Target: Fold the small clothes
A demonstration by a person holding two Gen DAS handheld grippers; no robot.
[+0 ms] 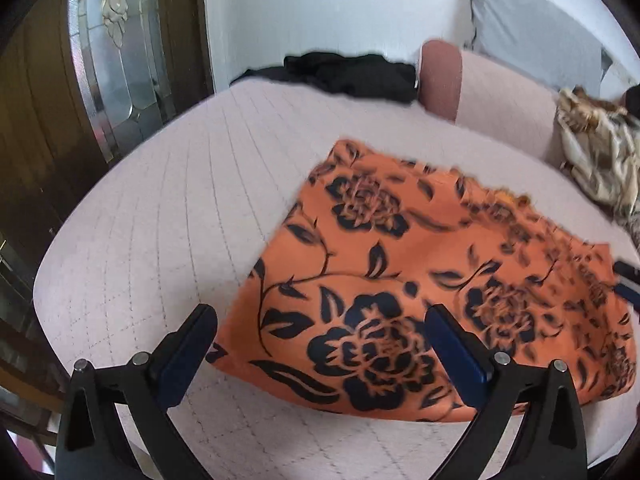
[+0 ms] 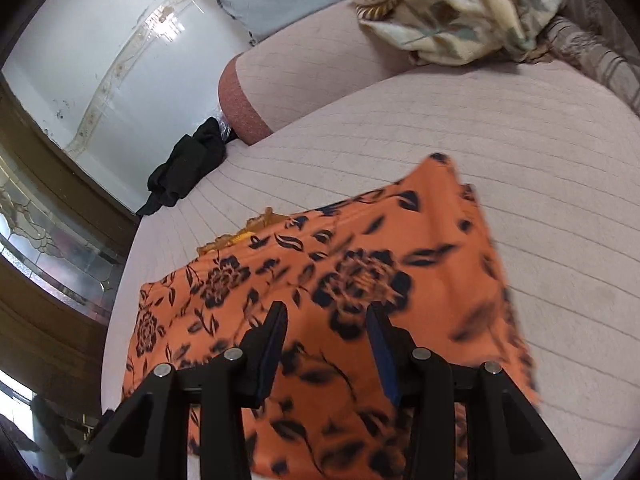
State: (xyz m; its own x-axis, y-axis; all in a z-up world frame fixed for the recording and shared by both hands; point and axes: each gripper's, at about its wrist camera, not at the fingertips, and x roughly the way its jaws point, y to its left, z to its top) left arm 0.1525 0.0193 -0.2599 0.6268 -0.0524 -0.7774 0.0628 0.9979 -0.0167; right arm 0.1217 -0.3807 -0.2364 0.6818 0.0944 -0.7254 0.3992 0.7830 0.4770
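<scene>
An orange garment with dark floral print (image 1: 420, 280) lies folded flat on the pale quilted bed (image 1: 160, 208). My left gripper (image 1: 320, 316) is open and empty, just above the garment's near left corner. In the right wrist view the same garment (image 2: 360, 272) spreads under my right gripper (image 2: 326, 312), which is open and empty, its fingers hovering close over the cloth. The right gripper's fingertip (image 1: 626, 270) shows at the garment's right edge in the left wrist view.
A black garment (image 1: 352, 74) lies at the bed's far edge by the wall. A cream patterned cloth (image 2: 456, 12) is heaped by the pink bolster (image 2: 320, 80). A grey pillow (image 1: 532, 24) leans on the wall. A wooden glazed door (image 1: 120, 60) stands left.
</scene>
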